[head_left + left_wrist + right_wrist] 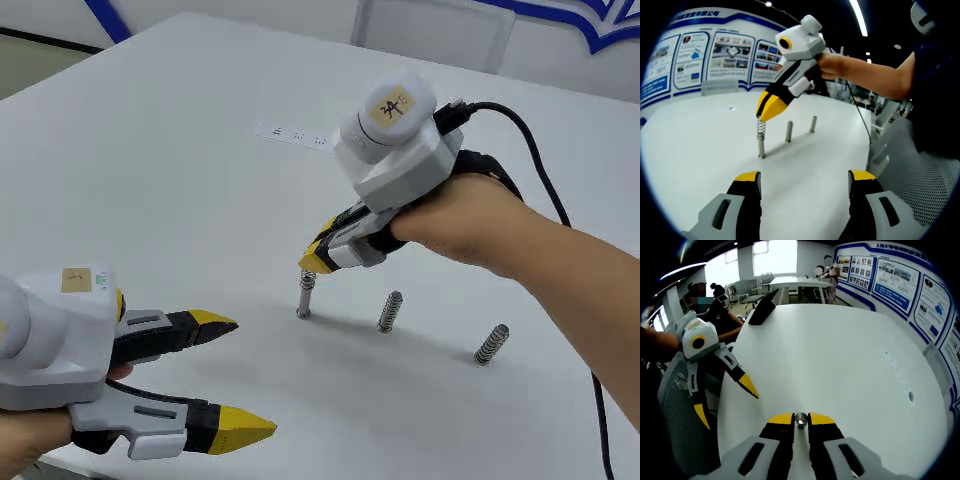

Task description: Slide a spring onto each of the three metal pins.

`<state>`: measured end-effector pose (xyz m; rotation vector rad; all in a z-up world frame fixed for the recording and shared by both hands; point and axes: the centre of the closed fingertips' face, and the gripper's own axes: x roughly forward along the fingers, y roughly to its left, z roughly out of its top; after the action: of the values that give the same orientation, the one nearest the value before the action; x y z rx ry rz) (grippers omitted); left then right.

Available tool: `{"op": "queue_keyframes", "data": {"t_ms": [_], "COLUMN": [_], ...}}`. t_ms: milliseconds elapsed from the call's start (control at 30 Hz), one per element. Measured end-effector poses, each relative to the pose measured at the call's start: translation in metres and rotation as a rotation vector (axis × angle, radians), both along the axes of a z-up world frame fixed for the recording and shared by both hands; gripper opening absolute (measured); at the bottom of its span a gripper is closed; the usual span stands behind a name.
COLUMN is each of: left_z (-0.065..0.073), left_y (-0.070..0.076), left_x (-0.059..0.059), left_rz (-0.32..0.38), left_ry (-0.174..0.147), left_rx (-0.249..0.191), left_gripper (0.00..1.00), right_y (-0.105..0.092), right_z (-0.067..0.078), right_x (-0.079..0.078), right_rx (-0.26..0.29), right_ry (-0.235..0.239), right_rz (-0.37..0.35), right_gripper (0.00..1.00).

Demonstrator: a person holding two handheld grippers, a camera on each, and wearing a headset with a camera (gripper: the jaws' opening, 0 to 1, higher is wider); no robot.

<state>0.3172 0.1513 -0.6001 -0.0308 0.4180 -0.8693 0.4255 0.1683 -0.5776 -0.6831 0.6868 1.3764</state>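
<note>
Three metal pins stand in a row on the white table [150,180]. The middle pin [389,311] and the right pin [491,343] each carry a spring along their length. On the left pin [303,307] a spring [307,282] sits around the upper half, and the lower shaft is bare [761,148]. My right gripper [313,262] is shut on the top of that spring [800,419], coming down from above [771,107]. My left gripper [232,375] is open and holds nothing, low at the left, apart from the pins [805,177].
A white label strip [293,135] lies on the table beyond the pins. The right gripper's black cable [540,160] runs off to the right. The table's near edge is by my left gripper. A mesh chair [675,405] stands beside the table.
</note>
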Motion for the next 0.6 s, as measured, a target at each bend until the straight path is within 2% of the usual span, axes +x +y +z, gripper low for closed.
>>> {"op": "queue_keyframes", "data": {"t_ms": [600], "left_z": [-0.001], "left_y": [-0.001], "left_x": [0.0], "left_rz": [-0.003], "left_ry": [0.005], "left_rx": [0.002], "left_gripper": [0.72], "right_y": [-0.001], "right_z": [-0.03], "right_x": [0.003], "right_rx": [-0.023], "right_ry": [0.046], "right_rz": [-0.029], "right_gripper": [0.12]}}
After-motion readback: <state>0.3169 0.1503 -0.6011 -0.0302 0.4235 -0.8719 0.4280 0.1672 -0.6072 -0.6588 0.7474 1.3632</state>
